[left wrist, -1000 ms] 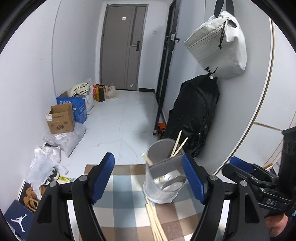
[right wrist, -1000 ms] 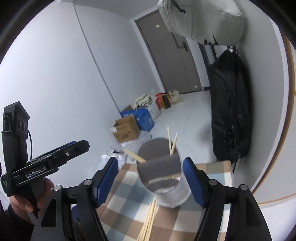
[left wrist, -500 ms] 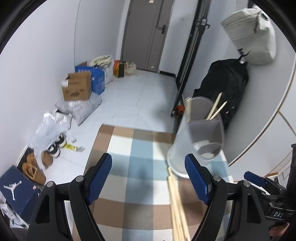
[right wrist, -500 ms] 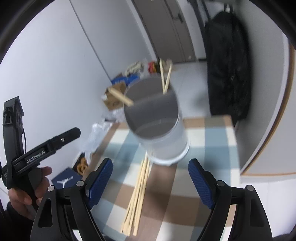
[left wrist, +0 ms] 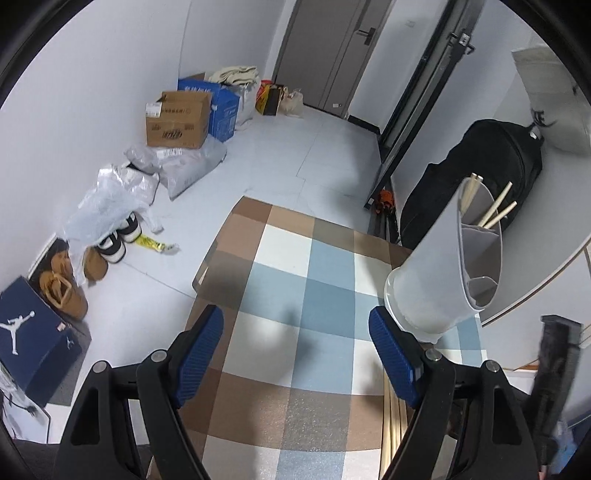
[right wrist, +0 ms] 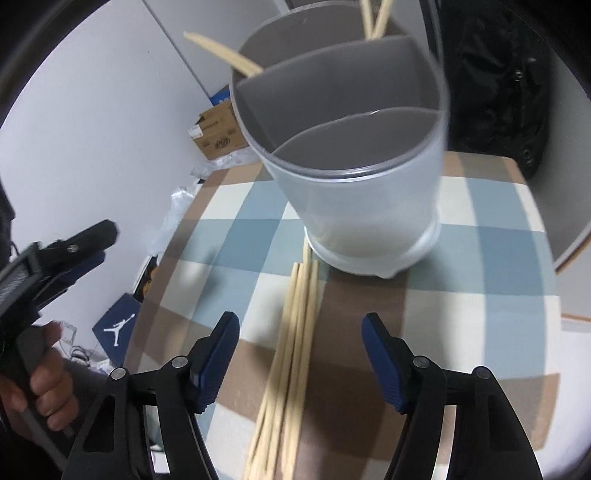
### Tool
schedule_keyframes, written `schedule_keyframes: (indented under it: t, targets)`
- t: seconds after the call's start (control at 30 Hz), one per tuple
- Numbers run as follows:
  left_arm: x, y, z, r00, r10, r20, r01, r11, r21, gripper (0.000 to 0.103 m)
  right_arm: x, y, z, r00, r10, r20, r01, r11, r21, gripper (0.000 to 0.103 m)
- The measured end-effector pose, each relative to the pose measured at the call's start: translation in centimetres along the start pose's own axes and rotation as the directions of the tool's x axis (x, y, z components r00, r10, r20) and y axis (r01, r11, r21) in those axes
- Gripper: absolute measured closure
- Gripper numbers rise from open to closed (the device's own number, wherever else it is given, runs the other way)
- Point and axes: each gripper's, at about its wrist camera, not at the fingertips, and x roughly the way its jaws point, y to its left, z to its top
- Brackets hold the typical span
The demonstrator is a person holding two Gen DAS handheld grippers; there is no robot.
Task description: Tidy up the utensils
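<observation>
Your table has a checked cloth (right wrist: 461, 258) on it, with blue, brown and white squares. It fills most of what both cameras see.

On the cloth stands a big grey holder (right wrist: 354, 192) with walls inside that split it into parts. In the right view it is at the far side of the table, just past the ends of the loose sticks. In the left view the same holder (left wrist: 436, 280) stands off to the right, next to your left gripper's right finger. A few chopsticks (right wrist: 373, 18) already stand in its back parts, and one more pokes out at the left.

A bunch of loose chopsticks (right wrist: 291, 332) lies flat on the cloth. Their far ends reach the foot of the holder. They run back toward you, right between the fingers of your right gripper (right wrist: 301, 360).

Your right gripper's jaws are apart and closing now. The sticks lie between them, but the blue pads do not press on them.

Your left gripper (left wrist: 295, 354) has its jaws wide apart. Only the cloth shows between them, so it holds nothing. In the right view you can see your left hand (right wrist: 44, 384) around that gripper's handle.
</observation>
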Motion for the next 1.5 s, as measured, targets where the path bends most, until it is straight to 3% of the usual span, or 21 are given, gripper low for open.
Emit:
schedule_keyframes:
  t: [0.3,0.37,0.43,0.53,0.67,0.9,1.0,1.3,1.5]
  targets:
    - [0.3,1.7,0.5,0.999,-0.013,-0.037,0.01,0.998,-0.066,0.026,4.2,1.6,0.8,0.994,-0.096,-0.05,0.095,0.995,-0.014,0.061]
    - [0.2,1.9,0.6,0.999,-0.016,-0.036,0.014,0.997,-0.074,0.026,4.3,1.8,0.8,0.992,-0.118,-0.036,0.117,0.993,-0.024,0.068]
    - [0.1,2.0,0.6,0.999,-0.018,-0.036,0.016,0.997,-0.078,0.026,4.3,2.1,0.7,0.989,-0.143,-0.032,0.142,0.989,-0.031,0.082]
    - [0.2,1.9,0.7,0.999,-0.021,-0.039,0.018,0.997,-0.072,0.026,4.0,2.4,0.3,0.984,-0.179,-0.021,0.178,0.983,-0.037,0.087]
    - [0.4,1.8,0.6,0.999,-0.016,-0.045,0.014,0.998,-0.059,0.026,3.5,2.6,-0.6,0.986,-0.163,-0.02,0.163,0.987,-0.014,0.088]
    - [0.4,1.8,0.4,0.999,-0.01,-0.052,0.008,0.999,-0.043,0.025,3.1,2.1,-0.9,0.996,-0.059,-0.07,0.064,0.995,0.075,0.091]
    - [0.4,1.7,0.4,0.999,-0.011,-0.052,0.009,0.999,-0.035,0.025,3.6,2.2,-0.8,0.995,-0.036,-0.089,0.044,0.995,0.092,0.088]
    - [0.6,1.7,0.4,0.998,-0.011,-0.064,0.009,0.999,-0.033,0.026,3.6,2.2,1.1,0.996,-0.055,-0.064,0.059,0.996,0.061,0.088]
    - [0.7,2.1,0.5,0.998,-0.007,-0.069,0.003,0.999,-0.046,0.026,5.5,3.8,2.4,0.989,-0.122,-0.087,0.119,0.992,-0.031,0.088]
